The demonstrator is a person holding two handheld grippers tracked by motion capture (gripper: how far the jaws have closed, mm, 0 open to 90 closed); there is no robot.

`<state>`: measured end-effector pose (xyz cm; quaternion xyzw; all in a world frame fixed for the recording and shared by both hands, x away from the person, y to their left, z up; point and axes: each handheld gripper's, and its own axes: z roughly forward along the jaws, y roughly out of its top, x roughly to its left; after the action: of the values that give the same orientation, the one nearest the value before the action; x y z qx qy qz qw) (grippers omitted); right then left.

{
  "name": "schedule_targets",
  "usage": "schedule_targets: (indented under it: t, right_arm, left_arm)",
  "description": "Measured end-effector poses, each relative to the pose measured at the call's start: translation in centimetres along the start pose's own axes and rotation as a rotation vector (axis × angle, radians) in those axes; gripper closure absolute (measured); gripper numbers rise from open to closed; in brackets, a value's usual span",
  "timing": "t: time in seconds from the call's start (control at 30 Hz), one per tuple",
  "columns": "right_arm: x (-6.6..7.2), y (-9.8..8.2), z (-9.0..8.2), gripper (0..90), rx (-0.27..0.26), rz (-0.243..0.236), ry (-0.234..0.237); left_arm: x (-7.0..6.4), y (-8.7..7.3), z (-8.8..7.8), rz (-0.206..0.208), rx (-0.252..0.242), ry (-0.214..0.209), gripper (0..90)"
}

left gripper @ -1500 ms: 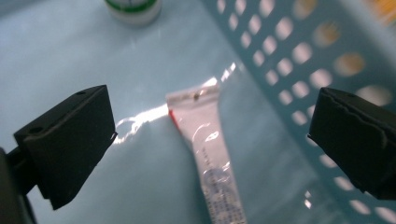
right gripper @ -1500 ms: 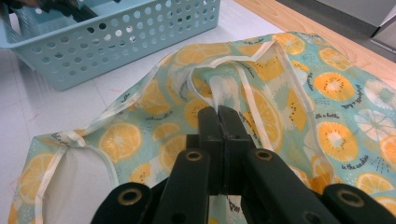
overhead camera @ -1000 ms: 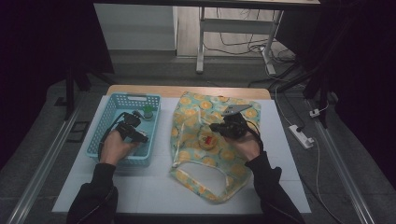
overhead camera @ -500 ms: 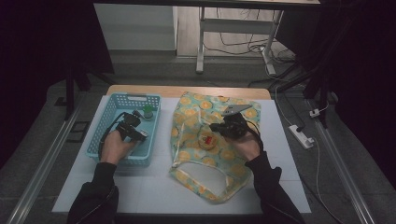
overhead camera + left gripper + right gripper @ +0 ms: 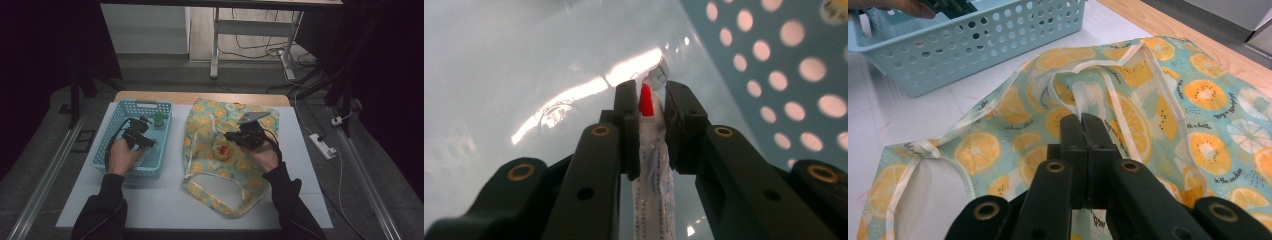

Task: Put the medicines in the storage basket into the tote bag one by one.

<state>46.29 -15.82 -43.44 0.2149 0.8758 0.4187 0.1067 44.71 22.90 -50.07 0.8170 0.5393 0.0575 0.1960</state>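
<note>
Here a thin clear-wrapped packet with a red tip [image 5: 647, 150] sits pinched between the jaws of the left gripper [image 5: 646, 107], low inside the pale blue perforated basket [image 5: 116, 118] near the table's left edge. From above, that packet is too small to make out; the left gripper view shows it plainly. A green-capped item [image 5: 159, 120] stands toward the basket's far wall. Right of the basket lies an orange-slice print bag [image 5: 210, 187], mouth toward the near edge. The right gripper [image 5: 1081, 125], jaws pressed together, nips the bag's fabric. A small red object [image 5: 223, 149] rests on the bag, visible from above.
</note>
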Motion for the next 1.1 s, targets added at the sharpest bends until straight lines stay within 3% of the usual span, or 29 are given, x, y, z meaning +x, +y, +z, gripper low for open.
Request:
schedule_targets:
  t: [0.13,0.2,0.27,0.4,0.5,0.63,0.8,0.9,1.0,1.1]
  right_arm:
    - [0.0,0.0,0.0,90.0,-0.001,0.002,0.0]
    - [0.0,0.0,0.0,90.0,-0.001,-0.001,-0.001]
    - [0.0,0.0,0.0,90.0,-0.001,-0.001,0.0]
    - [0.0,0.0,0.0,90.0,-0.002,-0.002,0.0]
    - [0.0,0.0,0.0,90.0,-0.001,-0.001,0.0]
    - [0.0,0.0,0.0,90.0,-0.001,-0.002,0.0]
    - [0.1,0.0,0.0,90.0,-0.001,-0.004,0.0]
    - [0.1,0.1,0.0,90.0,-0.001,-0.003,0.0]
    - [0.0,0.1,0.0,90.0,-0.002,-0.003,0.0]
    - [0.0,0.1,-0.1,90.0,-0.006,-0.001,-0.003]
  left_arm:
    - [-0.1,0.0,0.2,0.011,0.01,0.008,73.0]
    - [-0.2,0.1,0.5,0.013,0.028,0.02,58.0]
    - [-0.3,0.1,0.7,0.018,0.046,0.042,48.6]
    - [-0.3,0.2,1.3,0.009,0.11,0.055,38.2]
    - [-0.1,0.2,1.3,-0.004,0.112,0.047,40.8]
    - [0.0,0.1,1.1,0.009,0.108,0.029,68.1]
    - [0.0,0.2,1.0,0.011,0.108,0.028,70.3]
    - [-0.3,0.3,1.0,0.007,0.103,0.062,71.1]
    - [-0.3,0.4,0.7,0.017,0.075,0.083,72.0]
    - [-0.4,0.4,-0.2,0.022,0.012,0.086,73.4]
